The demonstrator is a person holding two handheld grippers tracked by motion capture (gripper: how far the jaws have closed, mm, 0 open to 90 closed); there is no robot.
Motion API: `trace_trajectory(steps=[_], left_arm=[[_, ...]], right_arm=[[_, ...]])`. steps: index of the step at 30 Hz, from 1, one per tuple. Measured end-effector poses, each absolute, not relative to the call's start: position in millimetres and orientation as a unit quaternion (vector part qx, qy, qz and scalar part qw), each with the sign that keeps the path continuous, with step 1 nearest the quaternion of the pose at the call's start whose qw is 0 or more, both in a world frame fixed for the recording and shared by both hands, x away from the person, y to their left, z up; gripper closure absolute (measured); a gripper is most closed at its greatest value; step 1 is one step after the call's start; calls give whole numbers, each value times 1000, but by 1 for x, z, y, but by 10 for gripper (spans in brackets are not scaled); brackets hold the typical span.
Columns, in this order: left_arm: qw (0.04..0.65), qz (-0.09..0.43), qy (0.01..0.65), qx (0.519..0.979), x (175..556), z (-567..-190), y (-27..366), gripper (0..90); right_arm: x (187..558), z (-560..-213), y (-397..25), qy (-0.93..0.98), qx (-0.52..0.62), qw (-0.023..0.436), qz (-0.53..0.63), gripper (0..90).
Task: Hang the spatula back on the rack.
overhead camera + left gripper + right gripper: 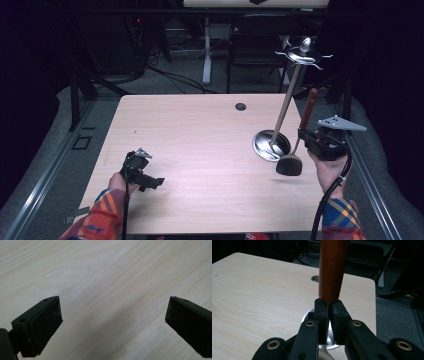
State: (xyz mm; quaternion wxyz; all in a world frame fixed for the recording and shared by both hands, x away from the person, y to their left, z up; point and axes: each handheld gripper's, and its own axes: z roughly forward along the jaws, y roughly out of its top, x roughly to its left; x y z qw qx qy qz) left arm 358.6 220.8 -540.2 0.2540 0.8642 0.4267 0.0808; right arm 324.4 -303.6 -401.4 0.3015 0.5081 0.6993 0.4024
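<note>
One utensil (295, 150) clamped by right gripper (328, 315) jaws, lower right, beside hook stand (280, 120). Left gripper (112, 322) spread, idle. Next, probably: lift toward hooks.

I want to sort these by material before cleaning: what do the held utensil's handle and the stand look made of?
The utensil's handle looks like reddish-brown wood with a matte, faintly grained surface; its black head could be plastic or silicone. The stand has a shiny, mirror-like round base, probably polished steel, and a pale, dull pole that may be wood.
</note>
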Motion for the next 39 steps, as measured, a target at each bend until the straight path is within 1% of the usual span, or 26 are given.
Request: trace_trajectory(steps=[11, 16, 39], left_arm=[[252, 77, 431, 863, 360, -543, 222, 6], [254, 82, 430, 863, 358, -542, 221, 5], [247, 72, 432, 865, 359, -546, 222, 3]], right_arm=[[331, -398, -309, 698, 506, 302, 406, 842], [331, -394, -309, 698, 499, 305, 413, 841], [339, -372, -319, 686, 485, 310, 444, 841]])
